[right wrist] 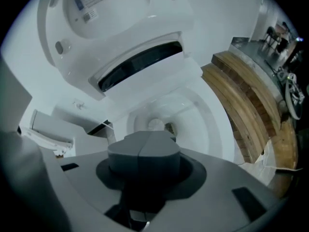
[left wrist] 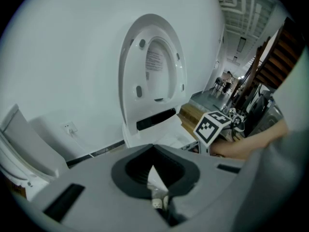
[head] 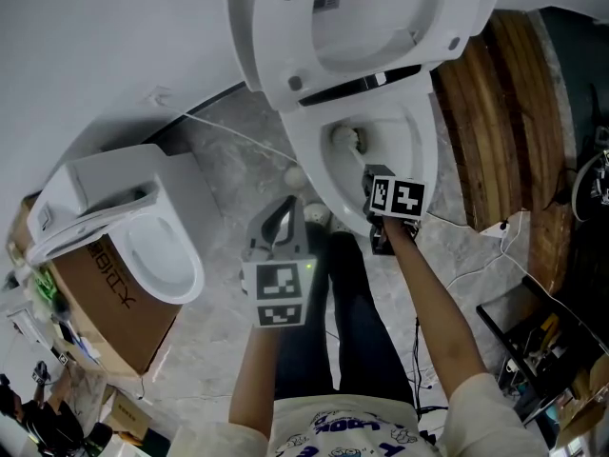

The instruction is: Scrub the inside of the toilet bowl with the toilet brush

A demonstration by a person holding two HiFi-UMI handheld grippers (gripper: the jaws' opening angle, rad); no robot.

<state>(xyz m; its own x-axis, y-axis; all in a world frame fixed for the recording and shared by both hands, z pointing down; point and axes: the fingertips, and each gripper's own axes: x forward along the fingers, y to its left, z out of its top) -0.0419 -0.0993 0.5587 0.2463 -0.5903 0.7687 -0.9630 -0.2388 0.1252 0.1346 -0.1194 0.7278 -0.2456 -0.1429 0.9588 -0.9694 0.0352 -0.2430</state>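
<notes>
**Entry: bowl scrub, brush head down in the bowl**

1. Left tongs (left wrist: 154, 168). Nearest item, held over the person's dark trouser legs and short of the toilet. The tips are drawn together with only a sliver of light behind them and nothing between. Idle, and well apart from the bowl.

2. Right tongs (right wrist: 145, 148). Reached forward over the front rim of the bowl (head: 420, 152). The pads are pressed flat together along one seam. The brush handle is hidden behind them, but the head shows directly ahead, so the grip is judged to be on the brush.

3. Brush (head: 344, 139). Pale bristled head low inside the bowl, at the far end by the outlet and against the porcelain. The right gripper view shows it as a round white knob just past the pads.

4. Lid (head: 285, 46). Raised with the seat, upright against the wall and out of the way of the work.

5. Surroundings. A second toilet (head: 157, 241) sits on a cardboard box (head: 109, 303) to the left. Curved wooden steps (head: 495, 112) are to the right. The floor (head: 224, 165) is grey marble.

**Step in hand:** scrubbing is judged under way, with one spot at the back of the bowl being worked.

**Next move calls for:**
- a firm hold on the handle
- a sweep of the head round the side walls and up under the rim
- a turn of the forearm rather than a change of grip
- the left tongs kept clear
</notes>
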